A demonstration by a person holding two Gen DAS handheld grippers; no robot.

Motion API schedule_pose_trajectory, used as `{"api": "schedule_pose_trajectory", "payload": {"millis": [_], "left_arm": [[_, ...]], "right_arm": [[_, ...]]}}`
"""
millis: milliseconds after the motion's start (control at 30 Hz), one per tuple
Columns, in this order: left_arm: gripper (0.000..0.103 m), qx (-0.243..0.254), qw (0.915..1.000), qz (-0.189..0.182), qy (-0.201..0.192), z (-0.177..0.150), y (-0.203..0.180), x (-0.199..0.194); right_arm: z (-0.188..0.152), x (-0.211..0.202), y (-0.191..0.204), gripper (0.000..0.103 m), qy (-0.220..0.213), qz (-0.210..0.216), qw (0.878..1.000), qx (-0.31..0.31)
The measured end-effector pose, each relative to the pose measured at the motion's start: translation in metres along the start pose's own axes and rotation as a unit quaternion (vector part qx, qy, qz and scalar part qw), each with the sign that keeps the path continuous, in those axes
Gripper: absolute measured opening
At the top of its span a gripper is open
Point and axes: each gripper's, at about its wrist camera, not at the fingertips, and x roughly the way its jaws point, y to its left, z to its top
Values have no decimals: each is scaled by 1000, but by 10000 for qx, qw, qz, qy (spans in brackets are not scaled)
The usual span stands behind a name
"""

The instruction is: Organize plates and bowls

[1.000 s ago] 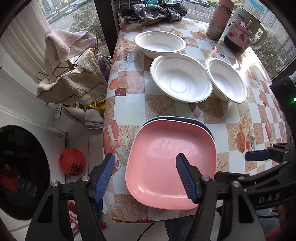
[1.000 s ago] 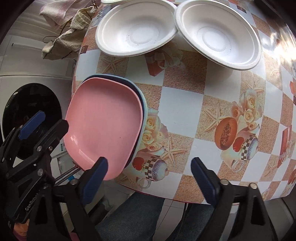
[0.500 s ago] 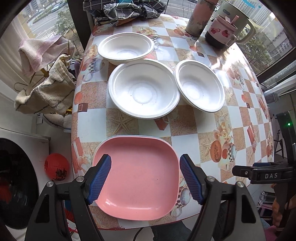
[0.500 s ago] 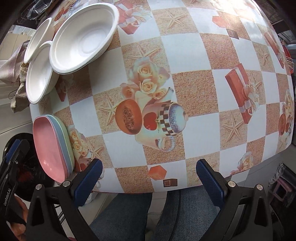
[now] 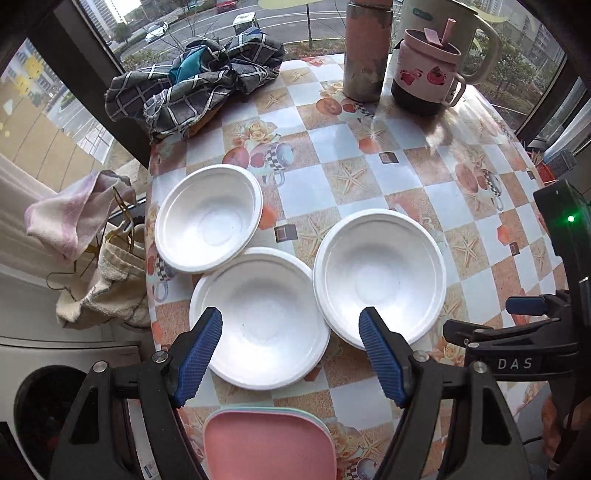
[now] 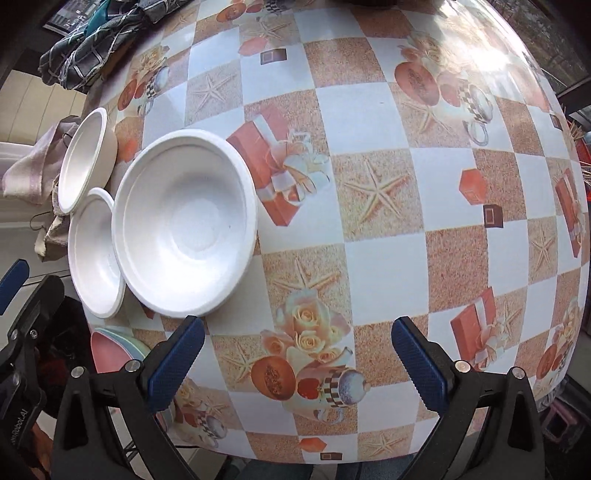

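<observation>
Three white bowls crowd the tabletop (image 5: 369,177) edge: the left gripper (image 5: 291,350), fingers spread wide and empty, hangs over the nearest bowl (image 5: 260,317), centre-low in its frame. The right gripper (image 6: 295,365), equally wide and empty, has the right-hand bowl (image 6: 184,225) up-left of its fingers. Stacked plates (image 5: 266,443) sit bottom-centre.

Pink plate stack (image 5: 267,445) cut by bottom edge, cream mug (image 5: 443,33) top cropped, left white bowl (image 6: 94,254) partly overlapped.

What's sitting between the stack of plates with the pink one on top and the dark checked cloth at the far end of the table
In the left wrist view, three white bowls sit between the pink-topped plate stack and the checked cloth, then bare tablecloth.
</observation>
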Motion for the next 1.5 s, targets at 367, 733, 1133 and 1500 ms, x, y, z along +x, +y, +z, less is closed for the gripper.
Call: {"api": "schedule_pose_trajectory", "payload": {"millis": [367,733,1133,1500], "left_arm": [[78,1195,9899,339,688,52,-40,88],[32,1118,9799,-236,1638,57,-59,120],[32,1435,9740,-725,1598,3,-160,93],[52,2192,9586,-1268,1304,-57,-263,55]], "right_arm": [[57,33,-13,101,277,227,9993,146],[68,46,9,22,487,866,9950,-110],[7,38,-78,19,490,583,9970,142],[-63,32,-177,19,430,141,9942,980]]}}
